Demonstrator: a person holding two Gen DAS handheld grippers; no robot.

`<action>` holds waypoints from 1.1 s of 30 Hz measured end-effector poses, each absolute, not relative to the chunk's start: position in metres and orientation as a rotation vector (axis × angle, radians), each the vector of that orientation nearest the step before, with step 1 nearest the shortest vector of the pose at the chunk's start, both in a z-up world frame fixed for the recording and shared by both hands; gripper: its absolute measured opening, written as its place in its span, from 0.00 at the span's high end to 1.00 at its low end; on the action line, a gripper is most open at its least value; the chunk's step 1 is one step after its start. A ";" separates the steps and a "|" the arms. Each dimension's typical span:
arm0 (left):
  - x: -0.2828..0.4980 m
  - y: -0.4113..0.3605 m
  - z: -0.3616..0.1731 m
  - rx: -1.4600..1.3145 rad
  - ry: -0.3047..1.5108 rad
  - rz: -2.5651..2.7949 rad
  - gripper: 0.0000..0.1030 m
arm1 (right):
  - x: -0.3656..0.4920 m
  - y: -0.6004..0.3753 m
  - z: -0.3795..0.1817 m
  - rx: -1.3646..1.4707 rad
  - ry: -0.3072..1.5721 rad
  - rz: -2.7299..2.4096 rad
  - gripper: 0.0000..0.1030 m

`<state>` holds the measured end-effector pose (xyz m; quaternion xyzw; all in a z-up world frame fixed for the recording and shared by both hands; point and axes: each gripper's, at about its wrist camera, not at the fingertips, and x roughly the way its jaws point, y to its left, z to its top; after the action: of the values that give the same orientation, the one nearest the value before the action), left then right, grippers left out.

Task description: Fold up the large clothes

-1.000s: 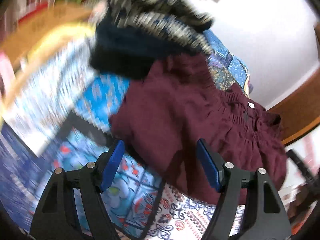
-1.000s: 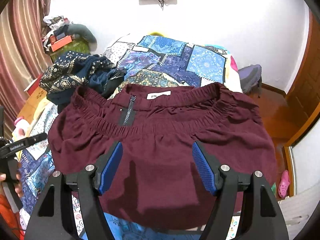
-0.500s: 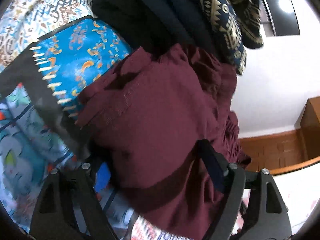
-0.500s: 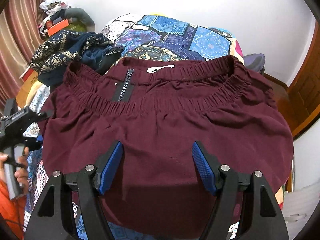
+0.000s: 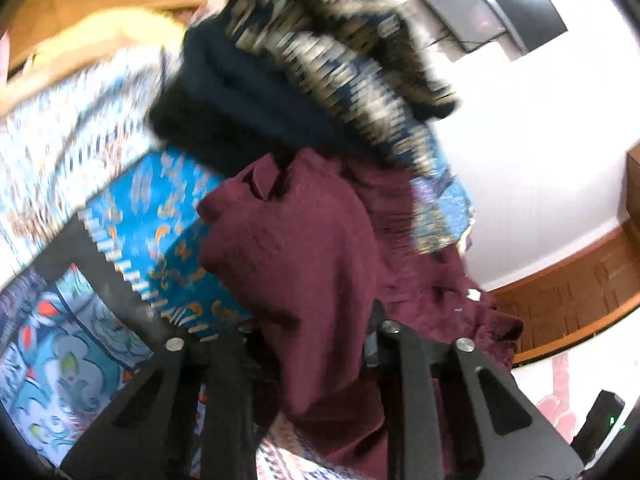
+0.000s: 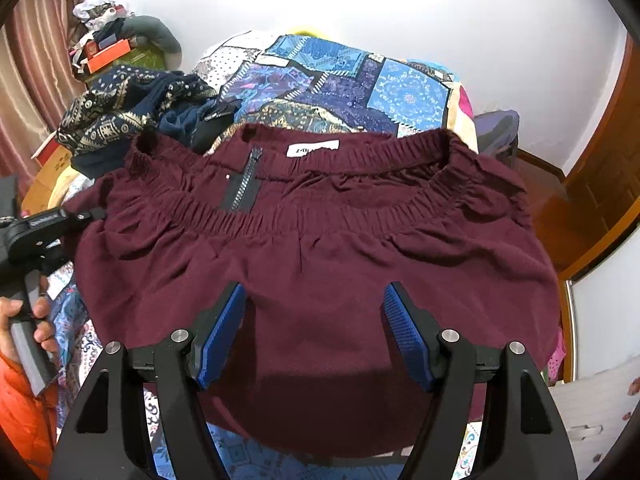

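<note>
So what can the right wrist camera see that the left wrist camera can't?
Only the right wrist view shows the whole elastic waistband, the zipper, the white label, the open right gripper above the cloth, and a hand holding the left gripper's handle. Only the left wrist view shows the left gripper, whose jaws have just been closing, pinching an edge of the maroon garment, plus a dark screen on the wall. Both show the maroon garment, the dark patterned clothes pile and the blue patchwork bedspread.
</note>
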<state>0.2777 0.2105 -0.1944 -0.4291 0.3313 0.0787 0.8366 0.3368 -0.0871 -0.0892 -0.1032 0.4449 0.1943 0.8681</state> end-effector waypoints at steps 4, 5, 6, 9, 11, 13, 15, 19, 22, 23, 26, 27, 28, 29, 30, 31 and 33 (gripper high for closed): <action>0.264 0.196 -0.147 -0.820 0.612 0.133 0.81 | 0.332 -0.085 -0.075 -0.194 0.914 0.415 0.34; 0.262 0.191 -0.137 -0.809 0.590 0.123 0.81 | 0.331 -0.084 -0.072 -0.190 0.912 0.421 0.34; 0.255 0.187 -0.123 -0.810 0.557 0.103 0.82 | 0.329 -0.082 -0.069 -0.185 0.910 0.431 0.34; 0.236 0.198 -0.094 -0.866 0.477 0.029 0.82 | 0.324 -0.074 -0.062 -0.194 0.903 0.459 0.34; 0.226 0.203 -0.076 -0.854 0.436 0.018 0.82 | 0.320 -0.065 -0.061 -0.208 0.904 0.481 0.34; 0.214 0.205 -0.053 -0.814 0.394 0.020 0.82 | 0.315 -0.054 -0.064 -0.208 0.919 0.522 0.34; 0.211 0.208 -0.032 -0.764 0.366 0.041 0.82 | 0.314 -0.044 -0.070 -0.200 0.944 0.566 0.34; 0.214 0.202 -0.012 -0.632 0.367 0.102 0.82 | 0.314 -0.016 -0.096 -0.120 1.058 0.689 0.34; 0.226 0.189 -0.010 -0.543 0.407 0.135 0.82 | 0.316 0.009 -0.119 -0.085 1.146 0.745 0.34; 0.233 0.183 -0.012 -0.519 0.426 0.139 0.82 | 0.317 0.018 -0.127 -0.084 1.173 0.760 0.34; 0.243 0.169 -0.023 -0.475 0.456 0.143 0.82 | 0.320 0.033 -0.141 -0.104 1.218 0.793 0.34; 0.247 0.161 -0.024 -0.460 0.462 0.136 0.82 | 0.321 0.034 -0.142 -0.114 1.221 0.799 0.34; 0.248 0.155 -0.023 -0.451 0.463 0.130 0.82 | 0.323 0.033 -0.141 -0.113 1.220 0.810 0.34; 0.253 0.151 -0.025 -0.443 0.465 0.123 0.82 | 0.323 0.029 -0.139 -0.103 1.215 0.829 0.34; 0.257 0.144 -0.024 -0.433 0.467 0.113 0.82 | 0.324 0.022 -0.134 -0.093 1.201 0.834 0.34; 0.262 0.136 -0.022 -0.423 0.470 0.100 0.82 | 0.326 0.013 -0.128 -0.086 1.178 0.824 0.34; 0.271 0.121 -0.019 -0.405 0.476 0.074 0.82 | 0.330 -0.010 -0.114 -0.067 1.121 0.783 0.34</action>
<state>0.2714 0.1211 -0.0193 -0.1993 0.2341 0.0365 0.9509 0.3305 -0.0097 -0.1138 -0.0308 0.5175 0.3616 0.7749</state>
